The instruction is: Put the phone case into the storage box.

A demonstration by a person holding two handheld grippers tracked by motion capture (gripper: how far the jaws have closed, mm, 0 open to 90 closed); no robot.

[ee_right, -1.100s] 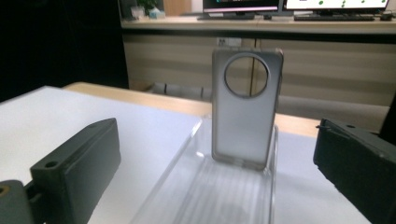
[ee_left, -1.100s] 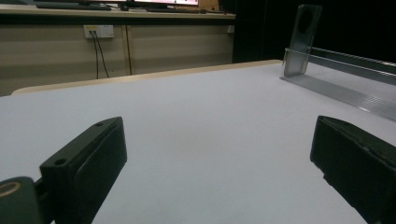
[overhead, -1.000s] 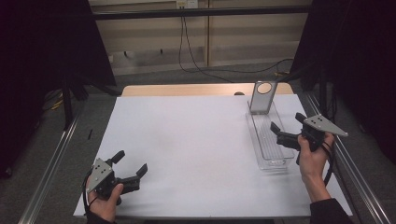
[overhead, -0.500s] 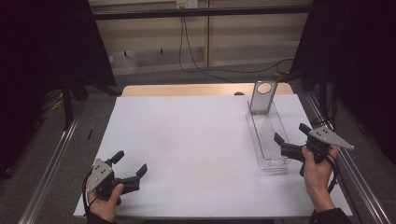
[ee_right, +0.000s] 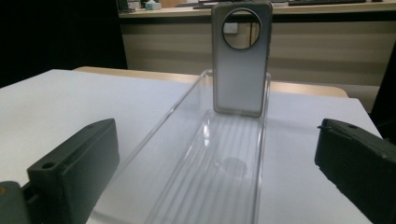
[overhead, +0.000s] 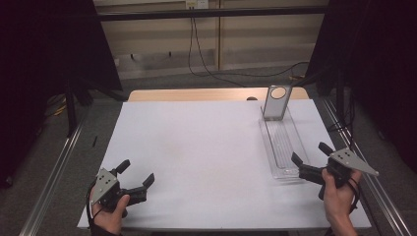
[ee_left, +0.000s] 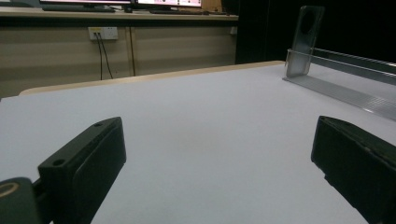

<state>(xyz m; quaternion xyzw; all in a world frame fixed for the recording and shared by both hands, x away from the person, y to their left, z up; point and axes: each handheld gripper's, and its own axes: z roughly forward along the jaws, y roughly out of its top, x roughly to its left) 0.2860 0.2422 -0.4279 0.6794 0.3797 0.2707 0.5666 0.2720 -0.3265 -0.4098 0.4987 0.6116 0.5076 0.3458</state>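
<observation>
My right claw [overhead: 311, 161], jaws wide and empty, sits at the near end of the clear tray [overhead: 282, 142], the phone case [overhead: 274, 103] standing upright at its far end, while my left claw [overhead: 135, 173] rests wide open well apart.

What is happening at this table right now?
A person holds a gripper in each hand over a white table. The right gripper, open, points along a clear slotted rack, where a grey phone case stands upright at the far end. The left gripper, also open, rests near the front left corner, holding nothing.
</observation>
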